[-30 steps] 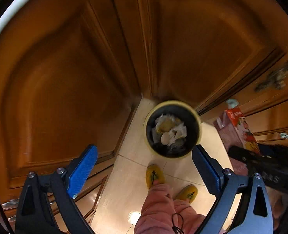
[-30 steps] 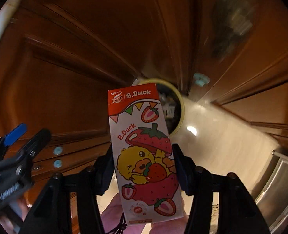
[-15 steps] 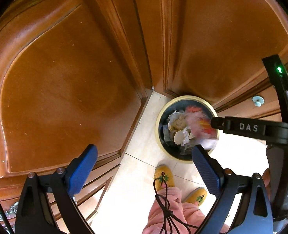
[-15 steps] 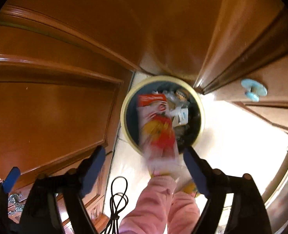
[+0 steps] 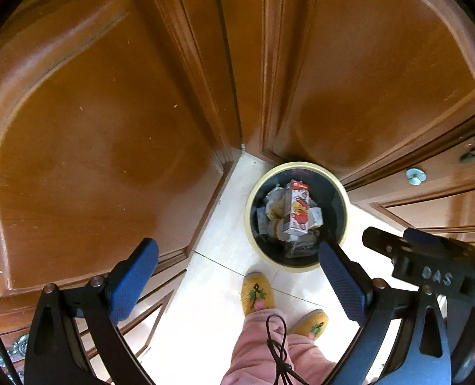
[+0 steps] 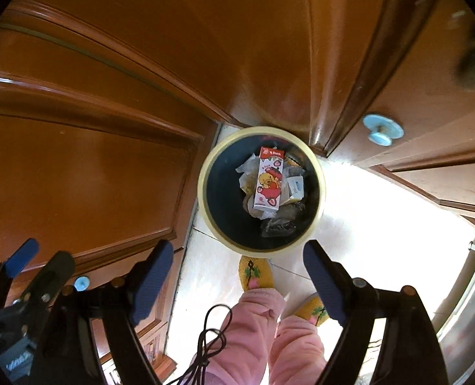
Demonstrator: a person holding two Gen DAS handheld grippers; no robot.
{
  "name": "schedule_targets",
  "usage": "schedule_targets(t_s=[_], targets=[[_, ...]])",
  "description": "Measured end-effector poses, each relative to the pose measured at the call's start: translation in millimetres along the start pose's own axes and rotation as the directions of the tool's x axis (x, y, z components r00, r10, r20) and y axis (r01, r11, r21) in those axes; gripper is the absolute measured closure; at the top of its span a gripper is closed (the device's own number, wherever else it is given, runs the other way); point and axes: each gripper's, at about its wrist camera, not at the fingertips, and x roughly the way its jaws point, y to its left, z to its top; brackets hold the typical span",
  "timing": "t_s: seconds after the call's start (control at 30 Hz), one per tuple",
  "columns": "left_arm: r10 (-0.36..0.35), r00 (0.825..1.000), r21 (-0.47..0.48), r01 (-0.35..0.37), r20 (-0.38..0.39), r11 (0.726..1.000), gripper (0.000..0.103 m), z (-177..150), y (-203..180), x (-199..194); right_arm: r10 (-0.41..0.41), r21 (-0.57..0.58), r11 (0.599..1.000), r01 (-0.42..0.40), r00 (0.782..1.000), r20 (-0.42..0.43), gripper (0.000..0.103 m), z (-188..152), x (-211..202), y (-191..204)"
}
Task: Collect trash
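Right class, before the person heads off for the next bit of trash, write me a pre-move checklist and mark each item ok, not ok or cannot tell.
1. Strawberry carton inside the bin, lying on the other rubbish: ok.
2. Right gripper open, nothing between its fingers: ok.
3. Left gripper open and empty: ok.
4. Nothing hanging over the bin's rim: ok.
5. Dangling black cable clear of the fingers: ok, it hangs by the pink trouser leg.
6. More trash waiting elsewhere: cannot tell, only the floor around the bin shows.
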Motion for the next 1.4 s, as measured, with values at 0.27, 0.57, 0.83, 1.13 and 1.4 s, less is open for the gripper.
schedule_targets(t_s=[0.27, 0.57, 0.83, 1.13, 1.4], targets=[[-0.055, 0.997, 0.012, 0.055, 0.049, 0.998, 0.001, 7.9, -6.1, -79.1, 0.045, 0.002, 0.999, -0.046, 0.990, 0.135, 0.019, -22.3, -111.6, 12.8], [-0.121, 0.977, 0.019, 0.120, 0.178, 0.993, 0.001, 18.0, -11.6, -217.3, 0.073, -0.034, 0.997, -0.065, 0.940, 0.334, 0.019, -45.6, -269.2, 34.6], [-0.186, 0.914, 0.071, 0.172, 0.361, 0.983, 0.001, 26.9, -27.8, -351.4, 0.087, -0.072, 0.996, -0.059, 0.858, 0.506, 0.019, -70.8, -392.7, 48.2], [-0.159, 0.845, 0.090, 0.132, 0.510, 0.987, 0.001, 33.2, -46.8, -433.9, 0.062, -0.112, 0.994, 0.014, 0.759, 0.648, 0.019, -90.4, -471.2, 66.2], [-0.143, 0.823, 0.118, 0.093, 0.550, 0.989, 0.001, 32.5, -64.5, -456.5, 0.006, -0.098, 0.991, 0.088, 0.711, 0.703, 0.019, -92.9, -488.0, 73.1]])
